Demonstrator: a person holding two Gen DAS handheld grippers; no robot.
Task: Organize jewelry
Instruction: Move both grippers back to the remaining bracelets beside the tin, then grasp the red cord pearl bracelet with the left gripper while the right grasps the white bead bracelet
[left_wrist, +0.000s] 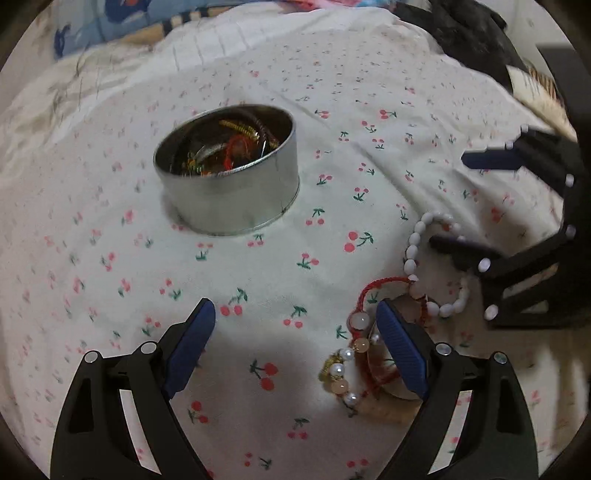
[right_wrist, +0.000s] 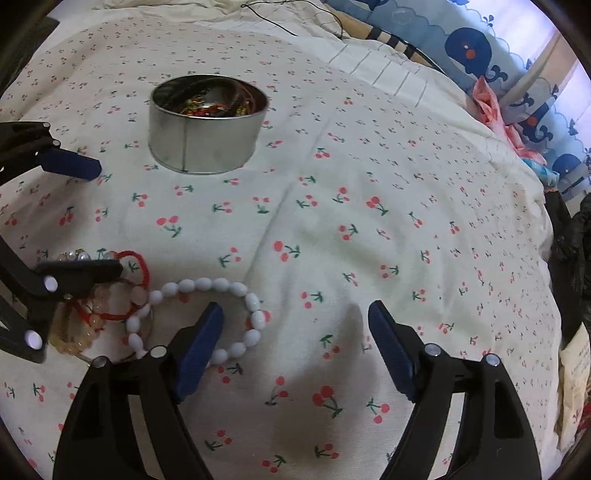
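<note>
Tin (left_wrist: 236, 192), round, shiny metal (tangled jewelry inside); white oval-bead bracelet (right_wrist: 207, 286) on cherry-print bedsheet (right_wrist: 332, 221); left hand-held gripper (left_wrist: 297, 317) and right hand-held gripper (right_wrist: 295, 317) both spread.

A white bedsheet (right_wrist: 332, 221) with little red cherries is spread under and ahead of the jaws. Far ahead to the right of the right jaws there's a blue whale-print curtain (right_wrist: 476, 48), plus a black cord (right_wrist: 317, 11) way out front.
</note>
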